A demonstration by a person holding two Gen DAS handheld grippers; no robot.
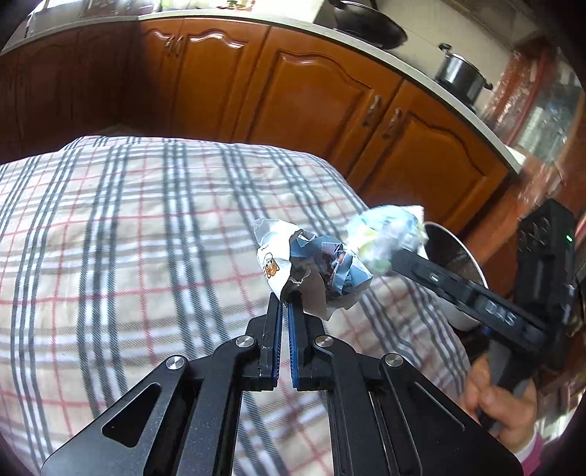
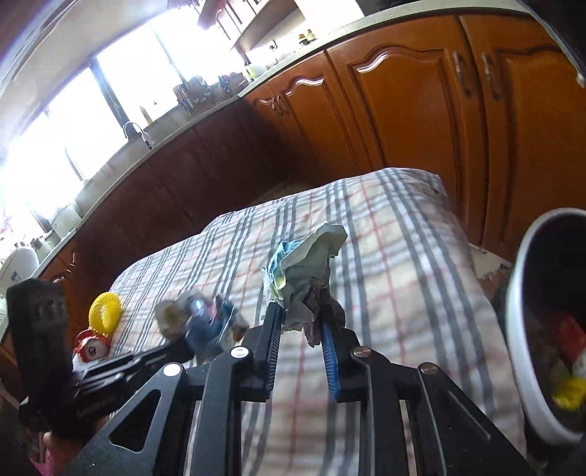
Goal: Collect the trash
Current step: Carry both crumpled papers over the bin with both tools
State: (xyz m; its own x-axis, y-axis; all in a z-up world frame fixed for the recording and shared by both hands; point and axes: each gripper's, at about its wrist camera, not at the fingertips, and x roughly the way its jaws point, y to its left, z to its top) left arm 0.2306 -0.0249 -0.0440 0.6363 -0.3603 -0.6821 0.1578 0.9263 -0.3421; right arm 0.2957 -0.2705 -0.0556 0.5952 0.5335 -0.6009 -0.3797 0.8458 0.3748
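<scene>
My left gripper [image 1: 285,298] is shut on a crumpled blue and white wrapper [image 1: 315,265] and holds it above the checked tablecloth [image 1: 146,227]. My right gripper [image 2: 301,316] is shut on a crumpled pale green and blue wad [image 2: 306,269], also held above the cloth. In the left wrist view the right gripper [image 1: 388,258] with its wad [image 1: 384,234] is just right of the wrapper, by the white bin [image 1: 457,263]. The bin [image 2: 527,329] stands at the table's right edge with trash inside. In the right wrist view the left gripper's wrapper [image 2: 205,322] shows blurred at the left.
A yellow round object [image 2: 105,311] and a red and white item [image 2: 91,346] lie on the cloth at the left. Wooden cabinets [image 1: 293,91] run behind the table. A pan [image 1: 366,25] and a pot [image 1: 461,73] stand on the counter.
</scene>
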